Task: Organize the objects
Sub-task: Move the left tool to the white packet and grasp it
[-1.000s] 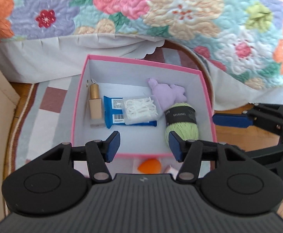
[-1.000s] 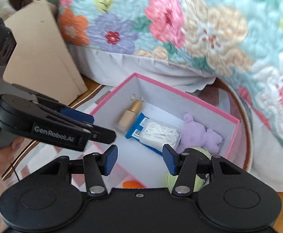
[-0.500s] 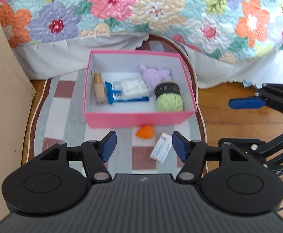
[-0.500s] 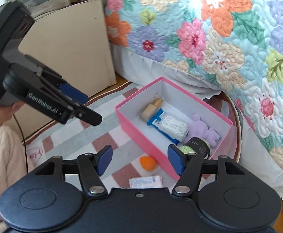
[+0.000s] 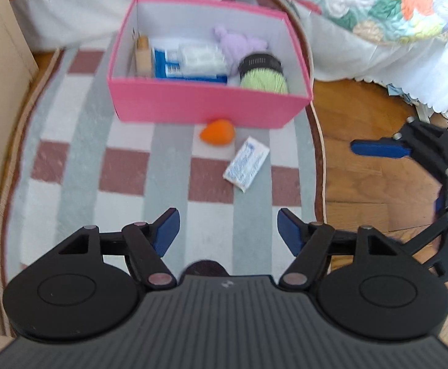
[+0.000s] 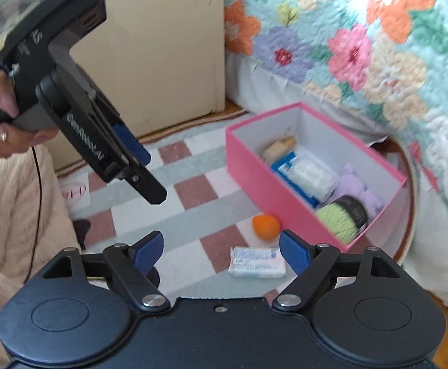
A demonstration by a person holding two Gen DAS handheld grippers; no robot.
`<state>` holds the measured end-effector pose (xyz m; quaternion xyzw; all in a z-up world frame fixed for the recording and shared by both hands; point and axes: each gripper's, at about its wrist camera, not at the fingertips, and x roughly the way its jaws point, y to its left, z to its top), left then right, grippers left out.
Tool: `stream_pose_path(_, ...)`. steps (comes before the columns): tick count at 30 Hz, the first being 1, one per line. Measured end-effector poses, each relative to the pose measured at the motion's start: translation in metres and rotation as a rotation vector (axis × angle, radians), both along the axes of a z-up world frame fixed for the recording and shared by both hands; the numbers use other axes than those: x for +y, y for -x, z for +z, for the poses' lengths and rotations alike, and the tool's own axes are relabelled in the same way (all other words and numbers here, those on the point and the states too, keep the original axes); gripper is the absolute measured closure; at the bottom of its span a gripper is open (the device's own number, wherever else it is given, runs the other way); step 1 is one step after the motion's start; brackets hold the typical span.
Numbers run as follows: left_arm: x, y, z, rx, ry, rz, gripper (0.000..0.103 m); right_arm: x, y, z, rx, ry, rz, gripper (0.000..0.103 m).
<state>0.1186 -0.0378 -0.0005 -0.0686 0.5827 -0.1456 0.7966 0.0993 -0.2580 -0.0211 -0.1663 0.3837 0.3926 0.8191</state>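
A pink box point(image 5: 205, 104) point(image 6: 264, 181) stands on a checked rug and holds a small bottle point(image 5: 142, 55), a blue packet point(image 5: 187, 67), a lilac soft toy point(image 5: 239, 43) and a green yarn ball point(image 5: 264, 77). An orange sponge point(image 5: 217, 131) point(image 6: 265, 223) and a white tissue packet point(image 5: 246, 163) point(image 6: 256, 262) lie on the rug in front of the box. My left gripper point(image 5: 228, 230) is open and empty, held well back above the rug. My right gripper point(image 6: 219, 250) is open and empty, just short of the tissue packet.
The checked rug point(image 5: 85, 160) lies on a wooden floor point(image 5: 362, 184). A bed with a floral quilt point(image 6: 362, 46) stands behind the box. A beige cardboard panel point(image 6: 162, 55) stands at the left. A cream knitted cloth point(image 6: 15, 209) lies beside the rug.
Both grippers have pulled back and up from over the box. The box now looks smaller, and the orange sponge and tissue packet have come into full view.
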Motion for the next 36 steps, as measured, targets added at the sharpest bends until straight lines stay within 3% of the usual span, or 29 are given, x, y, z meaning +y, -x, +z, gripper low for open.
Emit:
stream_pose_path(5,-0.008,-0.009,-0.034,0.039,0.023,0.017,0.033,0.003,0.000,-0.041,0.002,0.009,0.016,0.016)
stream_pose_path(11,-0.027,-0.029,-0.072,0.018,-0.011,0.030,0.033,0.004,-0.016,-0.090,0.000,0.005,-0.009,0.014)
stream_pose_path(15,-0.026,-0.045,-0.100,0.070,0.057,0.086,0.034,0.006,-0.035,-0.123,0.003,0.046,-0.052,0.014)
stream_pose_path(22,-0.030,-0.063,-0.133,0.106,0.110,0.174,0.038,0.005,-0.052,-0.158,-0.027,0.048,-0.101,0.014)
stream_pose_path(27,-0.039,-0.061,-0.151,0.062,0.099,0.255,0.063,0.008,-0.057,-0.174,-0.021,0.031,-0.102,0.010)
stream_pose_path(29,-0.038,-0.059,-0.160,0.062,0.147,0.289,0.072,0.007,-0.060,-0.176,0.006,-0.015,-0.167,0.009)
stream_pose_path(32,-0.033,-0.052,-0.161,0.043,0.196,0.331,0.076,0.010,-0.052,-0.173,0.004,-0.027,-0.225,0.017)
stream_pose_path(36,-0.028,-0.040,-0.162,-0.007,0.219,0.342,0.078,0.009,-0.042,-0.172,0.025,-0.074,-0.316,0.019)
